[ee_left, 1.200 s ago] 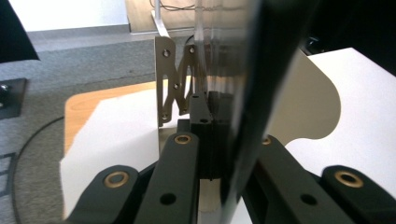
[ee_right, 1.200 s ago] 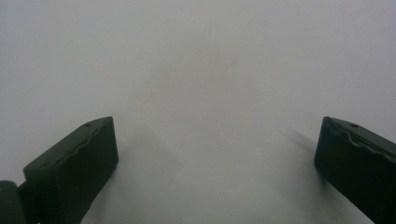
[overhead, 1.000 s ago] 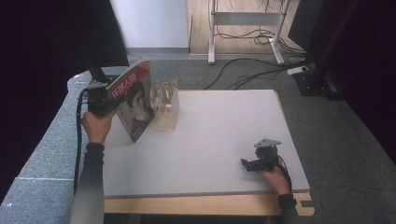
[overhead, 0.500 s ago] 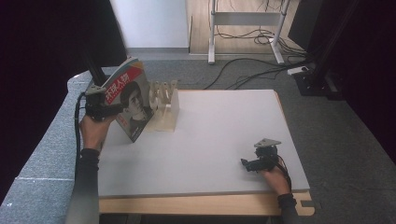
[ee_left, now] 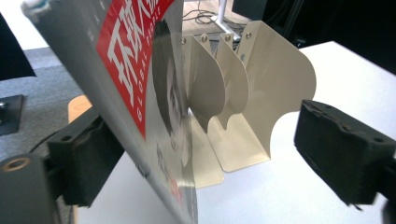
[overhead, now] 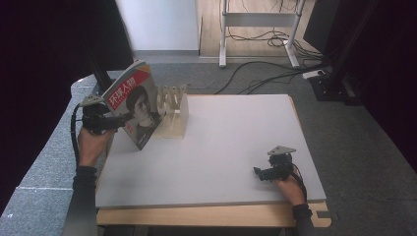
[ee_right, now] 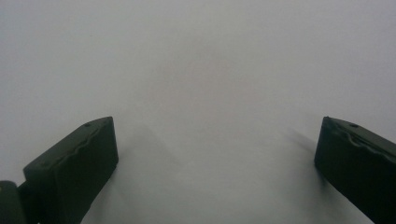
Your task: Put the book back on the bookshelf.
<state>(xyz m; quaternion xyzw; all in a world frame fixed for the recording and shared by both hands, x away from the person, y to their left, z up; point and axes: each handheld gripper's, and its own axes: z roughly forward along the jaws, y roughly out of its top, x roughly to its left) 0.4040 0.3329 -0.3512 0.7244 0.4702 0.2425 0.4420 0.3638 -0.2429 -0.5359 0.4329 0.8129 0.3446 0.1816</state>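
So, the left gripper [overhead: 123, 120] is up by the table's [overhead: 236, 142] far left corner with its jaws spread wide, straddling a magazine [overhead: 135, 105] rather than pinching it. In the left gripper view [ee_left: 212, 156] the magazine [ee_left: 140, 93] stands tilted between the jaws. Its back leans right against the left-hand pad, and the other pad is well clear of the cover. It's got a red title banner with white characters and a portrait on the front, and it leans over toward the table's left edge with its top up high. I honestly can't tell whether its bottom corner is actually touching the tabletop. Just beside it, toward the middle of the far edge, sits a beige metal divider rack [overhead: 173, 110] with several upright curved plates. The magazine is close alongside the nearest plate [ee_left: 205, 84], though whether they touch is hard to say. The person's left hand [overhead: 91, 145] grips that gripper from beyond the table's left edge. Over at the near right corner, the right gripper [overhead: 263, 173] is held low over bare tabletop in the right hand [overhead: 287, 187], grey triangular plate on top. In the right gripper view [ee_right: 215, 158] its jaws are wide apart with only plain white table [ee_right: 196, 70] between them, gripping nothing.
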